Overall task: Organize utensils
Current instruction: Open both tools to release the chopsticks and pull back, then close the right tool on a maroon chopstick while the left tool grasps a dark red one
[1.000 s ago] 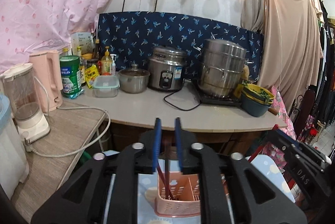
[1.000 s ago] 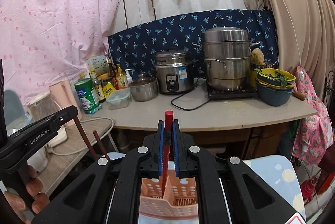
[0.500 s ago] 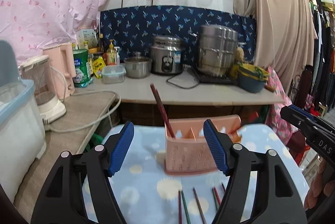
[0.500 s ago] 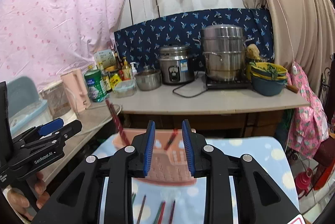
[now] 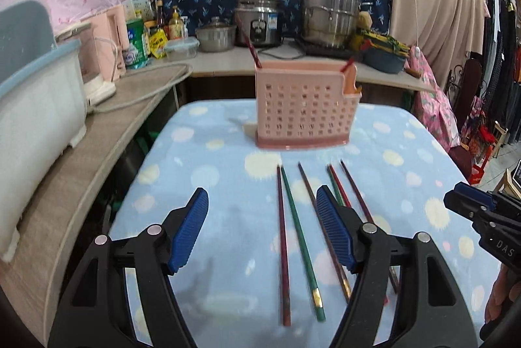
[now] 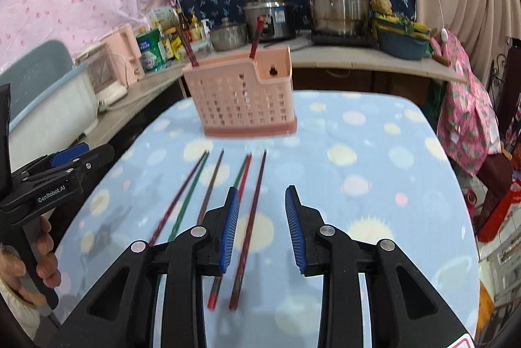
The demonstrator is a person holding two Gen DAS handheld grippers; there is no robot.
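Left gripper (image 5: 262, 230): jaws wide apart, nothing between the pads, hovering above the blue dotted cloth (image 5: 208, 159) on the near side of the pink basket (image 5: 306, 113). Jaws have just been opening; empty.

Loose chopsticks (image 5: 294, 234): five counted, flat on the cloth in front of the basket, long axes running from basket toward the grippers, slightly fanned. Dark red and green pair directly below the left jaws' gap, lengthwise to it rather than across.

Basket: upright, two chopsticks already standing in it, one at each end.

Right gripper (image 6: 262, 222): jaws partly apart, gripping nothing, recently opening. Rightmost chopstick (image 6: 249, 227) lies under the gap, hard against the left pad, also lengthwise.

Judgement: each hand nearest its own side's sticks; a lengthwise approach suits pinching across the shaft.
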